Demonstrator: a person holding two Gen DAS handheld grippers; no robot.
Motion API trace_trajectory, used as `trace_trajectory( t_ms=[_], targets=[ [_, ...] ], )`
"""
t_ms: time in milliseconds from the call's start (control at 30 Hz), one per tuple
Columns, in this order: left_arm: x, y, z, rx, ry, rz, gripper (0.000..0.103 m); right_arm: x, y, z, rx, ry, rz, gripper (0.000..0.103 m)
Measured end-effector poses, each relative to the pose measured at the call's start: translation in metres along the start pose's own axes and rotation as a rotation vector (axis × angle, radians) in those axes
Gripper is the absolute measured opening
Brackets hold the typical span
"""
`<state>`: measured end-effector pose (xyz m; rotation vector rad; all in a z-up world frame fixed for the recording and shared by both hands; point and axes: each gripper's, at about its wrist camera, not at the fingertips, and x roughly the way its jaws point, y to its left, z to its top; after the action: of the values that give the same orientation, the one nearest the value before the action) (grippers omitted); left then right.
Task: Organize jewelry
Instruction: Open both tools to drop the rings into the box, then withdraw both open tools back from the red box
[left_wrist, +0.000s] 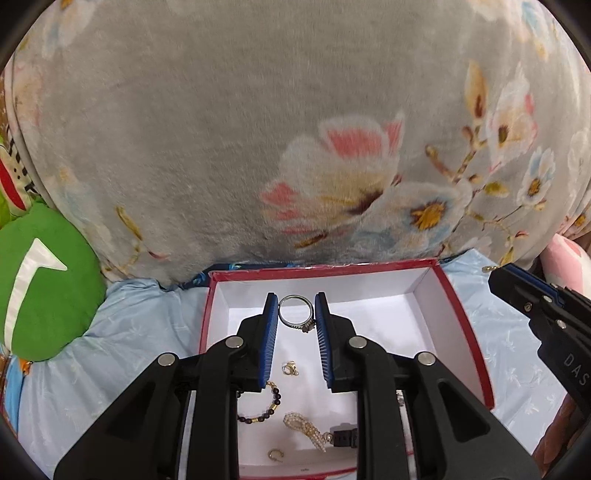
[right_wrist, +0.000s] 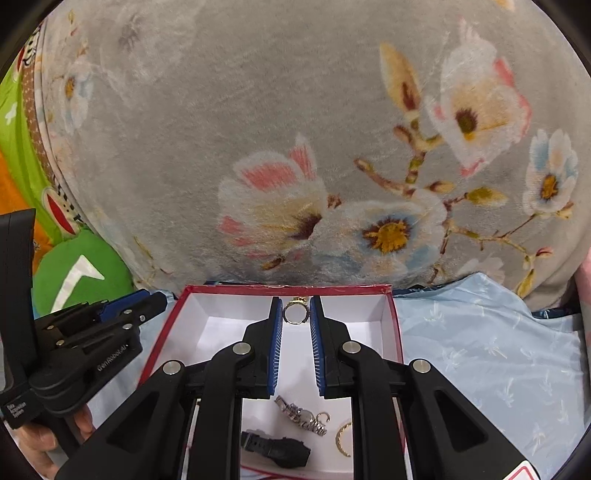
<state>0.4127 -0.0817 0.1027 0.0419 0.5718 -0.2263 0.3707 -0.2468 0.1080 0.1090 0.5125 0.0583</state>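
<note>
A red box with a white inside (left_wrist: 476, 332) lies on the light blue sheet; it also shows in the right wrist view (right_wrist: 397, 332). My left gripper (left_wrist: 296, 308) is shut on a silver ring (left_wrist: 295, 312) with a dark stone, held over the box. My right gripper (right_wrist: 296, 312) is shut on a gold ring (right_wrist: 294, 312) over the box's far end. In the box lie a dark bead bracelet (left_wrist: 266, 410), a pearl piece (left_wrist: 306, 430), a small gold clasp (left_wrist: 290, 368), a gold hoop (left_wrist: 275, 455), a silver watch band (right_wrist: 301, 415), a black strap (right_wrist: 277, 448) and a gold bangle (right_wrist: 343, 439).
A grey floral blanket (left_wrist: 258, 129) rises right behind the box. A green cushion (left_wrist: 40, 280) lies at the left. The light blue sheet (right_wrist: 480, 350) spreads to the right of the box. The right gripper's body (left_wrist: 546, 325) shows at the left view's right edge.
</note>
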Motion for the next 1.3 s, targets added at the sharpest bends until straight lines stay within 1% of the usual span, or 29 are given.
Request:
trace_trajectory(
  t_ms=[100, 300, 600, 700, 733, 767, 800, 867, 967, 1300],
  targets=[
    [0.02, -0.002, -0.007, 0.009, 0.02, 0.013, 0.02, 0.02, 0.001, -0.005, -0.013, 0.027, -0.007, 0.014],
    [0.047, -0.002, -0.018, 0.016, 0.051, 0.018, 0.02, 0.053, -0.002, -0.02, -0.021, 0.072, -0.021, 0.014],
    [0.071, -0.001, -0.021, 0.013, 0.066, 0.03, 0.02, 0.086, -0.007, -0.033, -0.03, 0.116, -0.038, 0.014],
    [0.077, -0.002, -0.022, 0.014, 0.067, 0.05, 0.021, 0.091, -0.007, -0.035, -0.034, 0.115, -0.047, 0.015],
    [0.078, -0.002, -0.023, 0.011, 0.064, 0.06, 0.024, 0.092, -0.006, -0.036, -0.032, 0.114, -0.05, 0.019],
    [0.079, -0.001, -0.023, 0.007, 0.058, 0.065, 0.031, 0.092, -0.007, -0.036, -0.028, 0.111, -0.052, 0.022],
    [0.079, -0.001, -0.023, 0.002, 0.053, 0.072, 0.042, 0.092, -0.007, -0.036, -0.025, 0.107, -0.051, 0.026],
    [0.078, 0.001, -0.024, -0.009, 0.045, 0.076, 0.05, 0.091, -0.009, -0.037, -0.02, 0.098, -0.055, 0.03],
    [0.078, 0.001, -0.024, -0.003, 0.04, 0.082, 0.057, 0.089, -0.011, -0.038, -0.015, 0.092, -0.056, 0.031],
    [0.076, -0.002, -0.025, 0.009, 0.047, 0.073, 0.058, 0.085, -0.012, -0.043, -0.016, 0.097, -0.054, 0.031]
  ],
)
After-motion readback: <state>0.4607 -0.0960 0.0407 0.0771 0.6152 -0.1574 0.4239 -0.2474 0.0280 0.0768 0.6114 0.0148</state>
